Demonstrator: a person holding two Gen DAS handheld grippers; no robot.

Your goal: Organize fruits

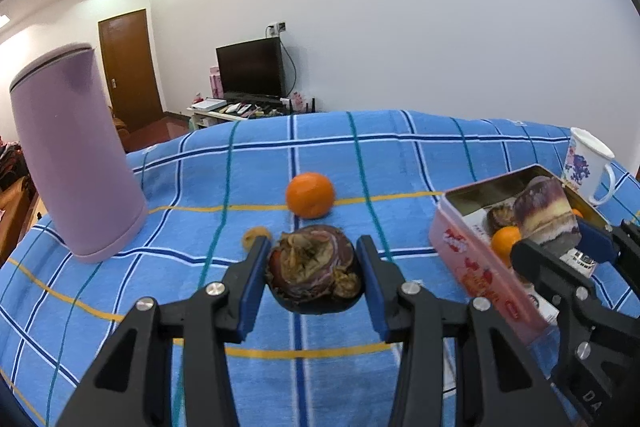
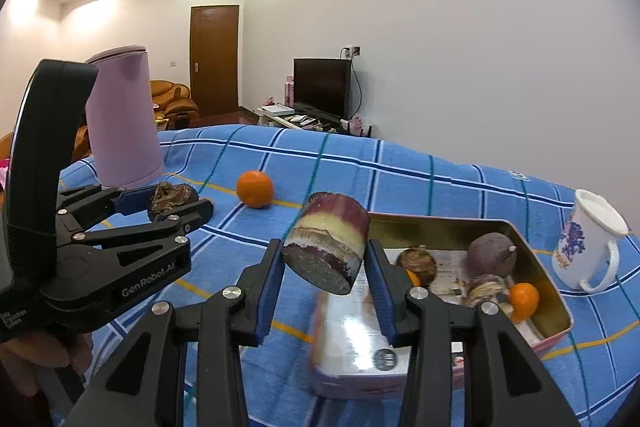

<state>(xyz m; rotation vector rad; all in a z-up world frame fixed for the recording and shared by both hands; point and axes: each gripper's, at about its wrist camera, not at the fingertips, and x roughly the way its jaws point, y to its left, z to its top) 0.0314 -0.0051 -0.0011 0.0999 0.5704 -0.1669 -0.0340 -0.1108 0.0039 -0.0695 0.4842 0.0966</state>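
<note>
We carry a piece of fruit in each gripper. The left gripper [image 1: 314,277] has its jaws closed partway on a dark halved fruit [image 1: 314,273], cut face up and withered, held off the blue checked cloth [image 1: 400,155] that covers the bench. That shell looks light and stiff but brittle at the rim, so we judge the sides of the rounded cup the right place to pinch, and gently.

The right gripper [image 2: 325,269] has its jaws drawn in about as far as they go on a cut cylindrical chunk [image 2: 328,241], purple rind with a pale band, held above the near end of the pink tin [image 2: 554,287]. Its flat cut faces may be moist and slippery; gripping across the rind seems safest.

The tin is open and already holds a small orange [image 2: 524,301], a round purple fruit [image 2: 491,254] and what look like two more withered halves, though blur makes them hard to name. One loose orange [image 1: 310,195] sits on the cloth, well apart from the tin. The lilac canister [image 1: 76,163] is shut and the white mug [image 2: 588,241] shows nothing inside.
</note>
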